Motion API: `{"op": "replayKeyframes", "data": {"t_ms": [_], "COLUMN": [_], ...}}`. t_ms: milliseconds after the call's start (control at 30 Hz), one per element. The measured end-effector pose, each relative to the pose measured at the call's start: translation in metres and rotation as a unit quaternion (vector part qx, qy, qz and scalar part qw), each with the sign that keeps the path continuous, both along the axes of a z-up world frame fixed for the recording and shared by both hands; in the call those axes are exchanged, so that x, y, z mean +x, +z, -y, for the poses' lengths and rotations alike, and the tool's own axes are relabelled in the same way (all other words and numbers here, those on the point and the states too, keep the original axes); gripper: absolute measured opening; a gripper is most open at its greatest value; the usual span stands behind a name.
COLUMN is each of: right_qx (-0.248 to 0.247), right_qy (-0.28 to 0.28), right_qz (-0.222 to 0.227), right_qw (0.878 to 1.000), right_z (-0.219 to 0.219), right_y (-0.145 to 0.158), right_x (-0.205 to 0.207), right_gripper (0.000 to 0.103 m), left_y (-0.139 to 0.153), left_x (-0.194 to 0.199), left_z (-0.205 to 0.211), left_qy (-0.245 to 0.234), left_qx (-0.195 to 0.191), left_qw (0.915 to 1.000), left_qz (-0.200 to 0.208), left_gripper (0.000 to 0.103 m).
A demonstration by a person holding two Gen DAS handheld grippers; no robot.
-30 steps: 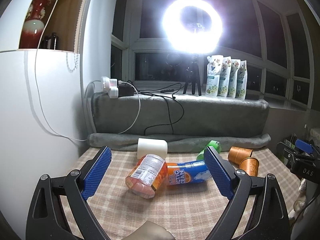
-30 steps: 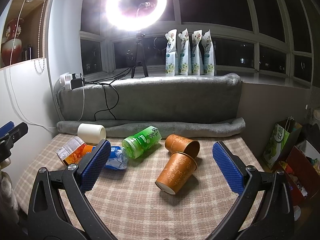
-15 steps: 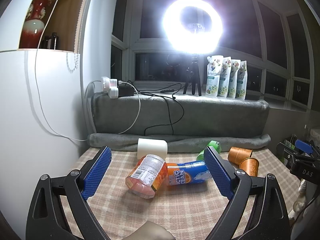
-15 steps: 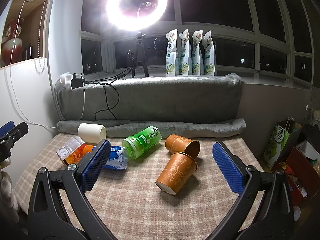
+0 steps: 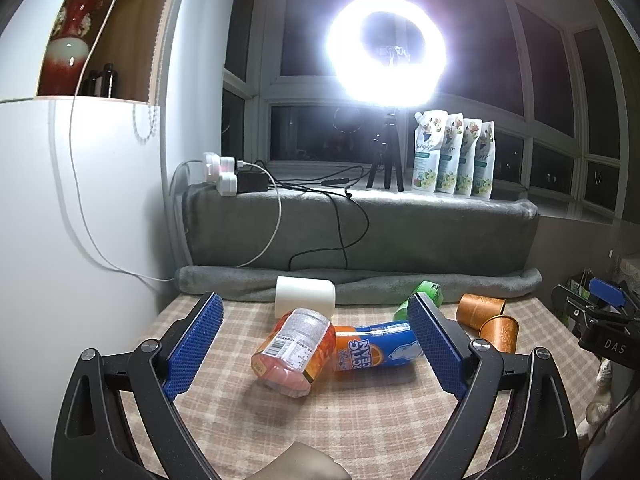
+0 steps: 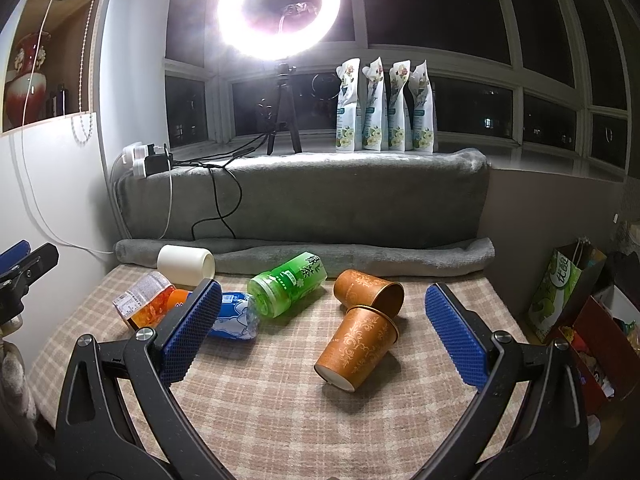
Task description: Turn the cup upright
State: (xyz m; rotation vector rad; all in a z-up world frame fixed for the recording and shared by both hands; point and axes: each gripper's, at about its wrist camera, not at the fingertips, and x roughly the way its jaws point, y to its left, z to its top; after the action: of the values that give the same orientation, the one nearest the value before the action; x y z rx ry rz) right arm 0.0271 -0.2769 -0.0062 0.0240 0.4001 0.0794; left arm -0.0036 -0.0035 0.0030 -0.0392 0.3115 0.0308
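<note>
Both hand-held grippers are hovering above the table (image 6: 256, 408) with nothing between their pads: the right hand-held gripper (image 6: 320, 344) is spreading its jaws wide, seemingly to frame the nearer copper cup (image 6: 356, 346) lying at about 12 o'clock from it, and the left hand-held gripper (image 5: 316, 350) is likewise gaping over the clutter on its side. That cup is lying on its side with its pale base toward the camera and its rim touching the mouth of a second copper cup (image 6: 368, 290) tipped over behind it, at roughly 1 o'clock. Both look like thin, tapered paper cups with an embossed scroll pattern, so they are probably light and easy to crush. At 10 o'clock a glossy green bottle (image 6: 288, 288) is lying beside a blue-and-orange bottle (image 5: 374, 346), a faceted jar (image 5: 294, 350) and a smooth white cup (image 6: 186, 266), all resting on checked, woven cloth that should be damping any rolling.
</note>
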Motion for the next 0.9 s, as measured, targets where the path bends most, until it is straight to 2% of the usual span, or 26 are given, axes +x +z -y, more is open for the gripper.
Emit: {"op": "replayKeyframes", "data": {"t_ms": [600,767,900], "right_qx": [-0.020,-0.037,-0.046], "right_qy": [0.039,0.070,0.120], "right_qz": [-0.013,-0.022,-0.040], "right_qw": [0.999,0.997,0.991], "right_z": [-0.028,-0.042,-0.058], "right_y": [-0.006,-0.007,-0.009], "right_x": [0.030,0.048,0.070], "right_gripper": [0.103,0.103,0.103], "left_y": [-0.007,-0.013,-0.019], "left_x": [0.016,0.023,0.027], "left_z": [-0.009,-0.017,-0.025], "left_qy": [0.005,0.007,0.011], "left_qx": [-0.004,-0.009,-0.017], "left_qw": [0.9999,0.9996,0.9991], "left_qz": [-0.016,-0.025,-0.037], "left_gripper": [0.094,0.094,0.093]}}
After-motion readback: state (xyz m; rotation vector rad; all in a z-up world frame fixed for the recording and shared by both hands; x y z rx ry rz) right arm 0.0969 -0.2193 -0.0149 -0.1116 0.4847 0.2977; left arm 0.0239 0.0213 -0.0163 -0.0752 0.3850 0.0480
